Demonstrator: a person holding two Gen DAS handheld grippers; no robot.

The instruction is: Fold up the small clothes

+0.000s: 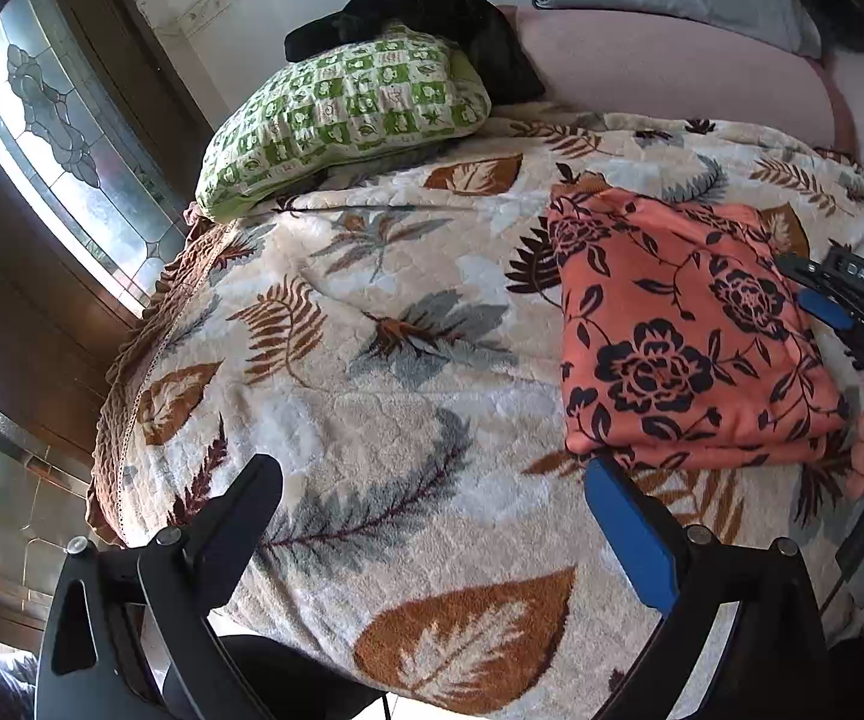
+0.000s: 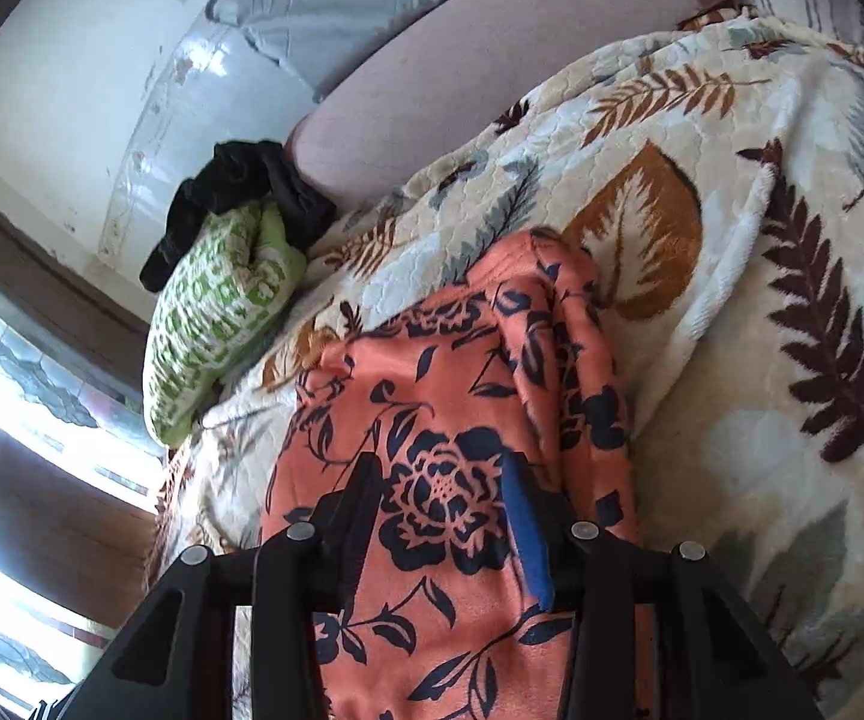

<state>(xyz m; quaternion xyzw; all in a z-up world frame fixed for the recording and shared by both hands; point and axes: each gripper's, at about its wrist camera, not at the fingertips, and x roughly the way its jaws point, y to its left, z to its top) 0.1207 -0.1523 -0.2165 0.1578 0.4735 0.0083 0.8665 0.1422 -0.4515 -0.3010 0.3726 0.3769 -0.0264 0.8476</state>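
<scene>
Right wrist: right tongs (image 2: 441, 486) over orange garment (image 2: 432, 396); contact unclear.

Daylight enters through the leaded glass window (image 1: 60, 138) at the left of both views, where the panes blow out to near white. The rest is evenly lit and fairly bright; the leaf-patterned blanket (image 1: 372, 360) shows soft, weak shadows, the deepest one under the green checked pillow (image 1: 348, 114). The wall (image 2: 72, 60) carries a pale sheen. Both pictures bulge strongly with fisheye distortion, bending straight lines at the rim, and the corners fall to black vignette. Fabric in the middle is sharp; the window panes in the right wrist view look smeared and hazy
</scene>
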